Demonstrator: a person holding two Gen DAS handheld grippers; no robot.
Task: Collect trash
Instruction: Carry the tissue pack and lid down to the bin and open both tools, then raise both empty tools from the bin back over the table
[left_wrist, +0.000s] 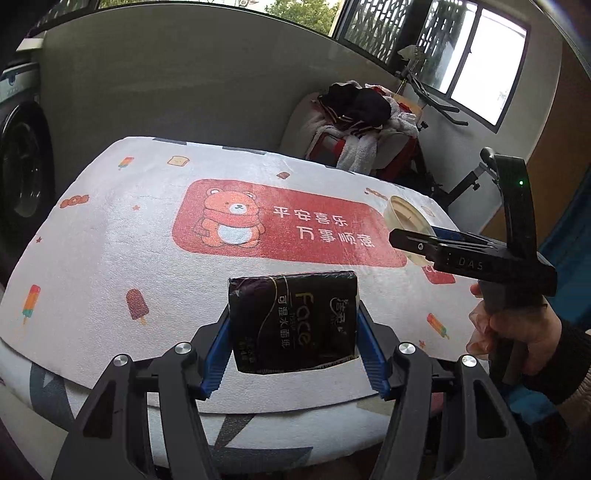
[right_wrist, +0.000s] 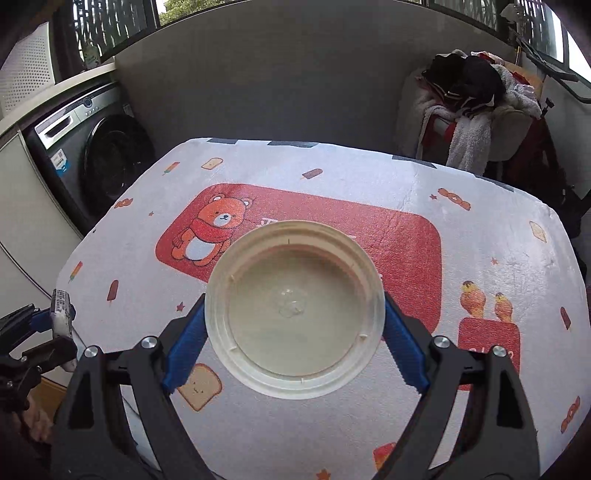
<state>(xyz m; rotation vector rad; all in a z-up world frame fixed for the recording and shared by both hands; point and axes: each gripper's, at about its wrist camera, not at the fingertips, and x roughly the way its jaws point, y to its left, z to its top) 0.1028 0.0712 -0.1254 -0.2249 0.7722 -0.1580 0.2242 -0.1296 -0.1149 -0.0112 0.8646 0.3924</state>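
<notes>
My left gripper (left_wrist: 293, 325) is shut on a black tissue packet (left_wrist: 293, 319) with "Face" printed on it, held above the near edge of the table. My right gripper (right_wrist: 295, 325) is shut on a round cream plastic lid (right_wrist: 294, 315), its hollow side facing the camera, held above the table. In the left wrist view the right gripper (left_wrist: 413, 240) shows at the right, with the lid (left_wrist: 404, 218) between its fingers. In the right wrist view the left gripper's tip and the packet's end (right_wrist: 61, 314) show at the far left.
The table is covered by a white cloth (left_wrist: 110, 229) with a red bear panel (right_wrist: 406, 236). A washing machine (right_wrist: 88, 155) stands at the left. A chair piled with clothes (right_wrist: 469, 107) stands behind the table at the right. A grey wall lies behind.
</notes>
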